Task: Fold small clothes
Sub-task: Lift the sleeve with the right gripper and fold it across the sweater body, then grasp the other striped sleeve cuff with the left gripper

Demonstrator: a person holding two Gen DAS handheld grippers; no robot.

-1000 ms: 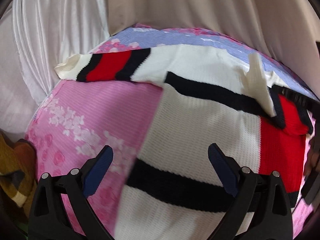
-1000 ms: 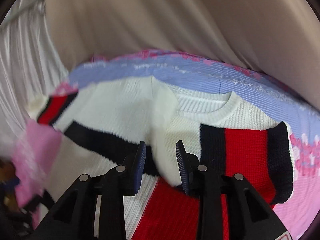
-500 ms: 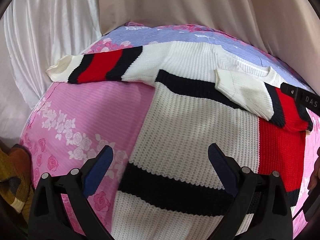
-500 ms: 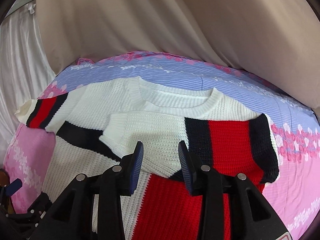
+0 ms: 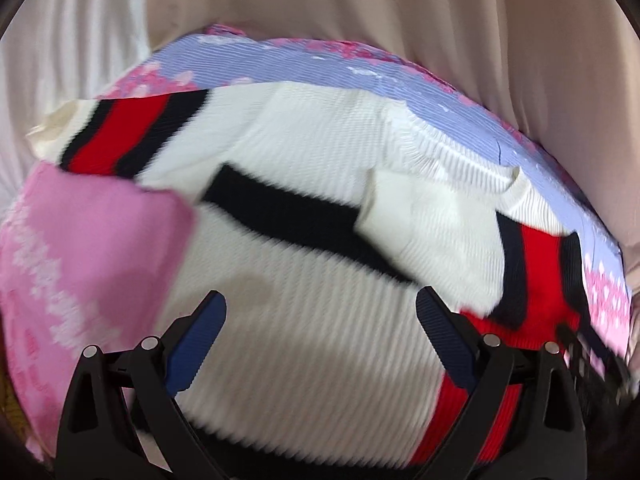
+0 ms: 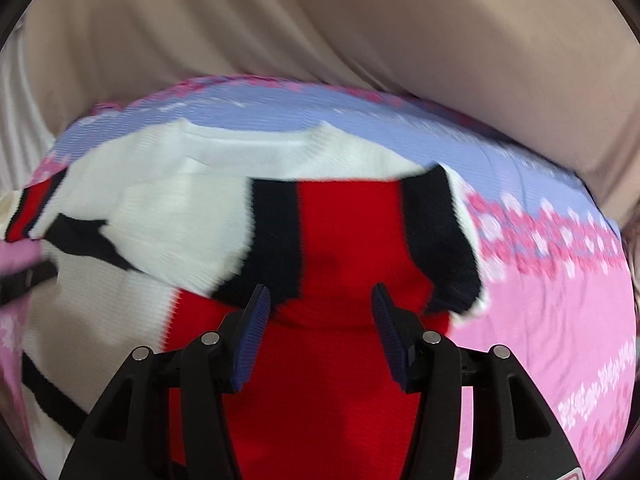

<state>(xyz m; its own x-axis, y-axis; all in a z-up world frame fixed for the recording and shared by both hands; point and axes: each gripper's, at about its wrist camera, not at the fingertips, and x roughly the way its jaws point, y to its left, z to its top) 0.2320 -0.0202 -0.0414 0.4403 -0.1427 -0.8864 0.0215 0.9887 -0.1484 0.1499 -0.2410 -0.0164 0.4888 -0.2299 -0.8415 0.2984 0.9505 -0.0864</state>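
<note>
A small knit sweater (image 5: 304, 344), white with black and red stripes, lies flat on the pink and lilac floral cover (image 5: 92, 256). Its right sleeve (image 6: 352, 232) is folded in across the chest; its left sleeve (image 5: 132, 128) stretches out to the far left. My left gripper (image 5: 320, 320) is open and empty just above the white body. My right gripper (image 6: 320, 320) is open and empty over the red panel (image 6: 320, 400), below the folded sleeve. Both views are blurred.
Beige and white curtains (image 6: 360, 40) hang close behind the covered surface. The cover's pink part (image 6: 560, 320) lies bare to the right of the sweater. The right gripper's black body (image 5: 592, 360) shows at the left view's right edge.
The right gripper let go of the sleeve, opened wide and moved right over the red panel. The left gripper stayed open and moved forward and right over the sweater body.
</note>
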